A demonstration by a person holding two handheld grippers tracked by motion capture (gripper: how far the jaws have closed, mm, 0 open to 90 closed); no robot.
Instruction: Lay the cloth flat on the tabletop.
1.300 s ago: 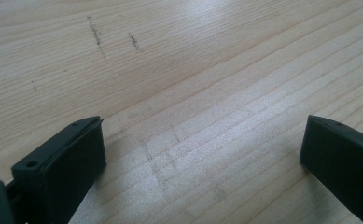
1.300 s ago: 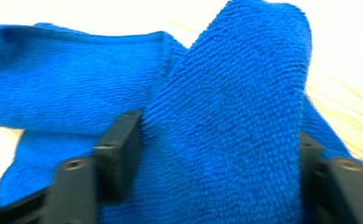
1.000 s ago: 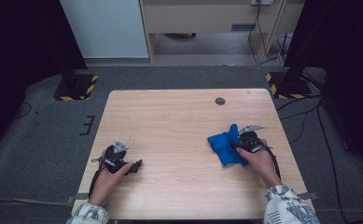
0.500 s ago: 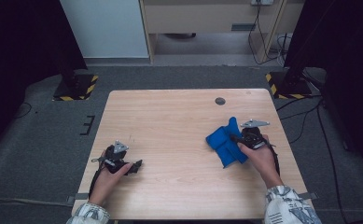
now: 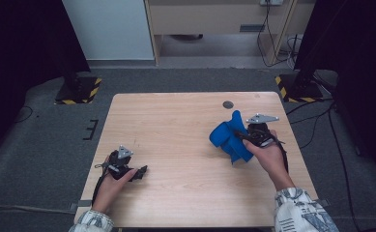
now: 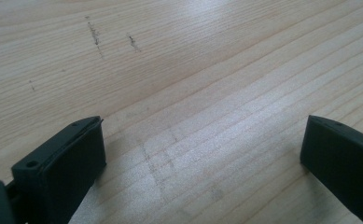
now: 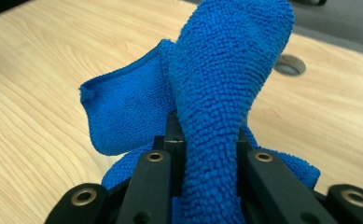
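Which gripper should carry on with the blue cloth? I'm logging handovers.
Right. The right gripper is shut on the blue cloth; the left gripper is open over bare table, well apart from it.

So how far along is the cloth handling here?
Done: the right gripper has shut on the blue cloth and lifted part of it off the table. In hand: the cloth is bunched, unfolded. Left: the left gripper rests open, apart from it.

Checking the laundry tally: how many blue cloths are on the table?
1. The blue cloth lies at the table's right side, pinched in the right gripper; folds could hide another layer, but I see one piece.
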